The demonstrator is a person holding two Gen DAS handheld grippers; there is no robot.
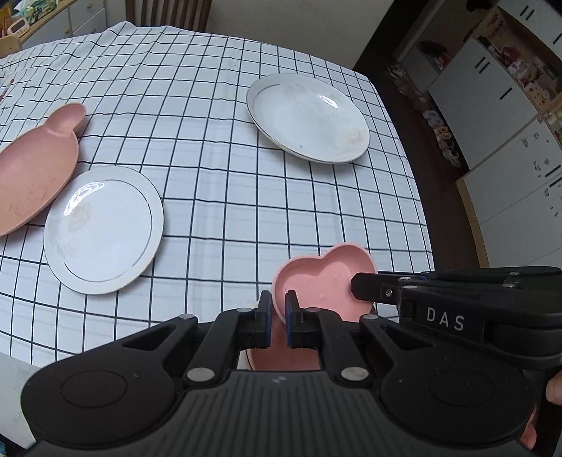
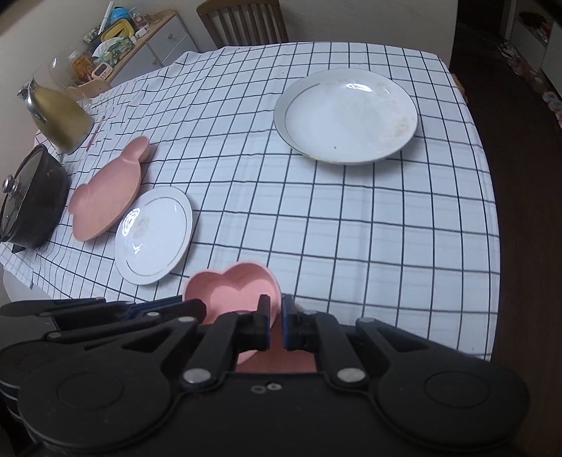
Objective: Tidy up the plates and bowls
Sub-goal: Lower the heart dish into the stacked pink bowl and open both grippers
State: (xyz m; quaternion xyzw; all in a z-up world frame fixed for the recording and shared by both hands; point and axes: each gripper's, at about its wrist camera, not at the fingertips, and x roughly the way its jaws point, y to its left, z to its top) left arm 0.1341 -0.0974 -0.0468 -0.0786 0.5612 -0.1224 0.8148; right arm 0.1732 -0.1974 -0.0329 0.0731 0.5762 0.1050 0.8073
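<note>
A pink heart-shaped bowl [image 1: 316, 281] [image 2: 232, 288] hangs over the near edge of the checked tablecloth [image 1: 217, 182], gripped from two sides. My left gripper [image 1: 277, 309] is shut on its left rim; in the right wrist view the left gripper [image 2: 196, 306] reaches in from the left. My right gripper [image 2: 275, 316] is shut on the opposite rim, and the left wrist view shows the right gripper [image 1: 356, 286] from the side. A large white plate [image 1: 309, 119] [image 2: 346, 116] lies far right. A small white plate [image 1: 103, 228] [image 2: 154, 235] lies left, overlapping a pink bunny-shaped dish [image 1: 31, 175] [image 2: 105, 197].
A black lidded pot [image 2: 31, 204] and a gold kettle [image 2: 59, 116] stand at the table's left end. A wooden chair [image 2: 242, 21] is behind the far edge. The table's right edge [image 2: 491, 211] drops to dark floor.
</note>
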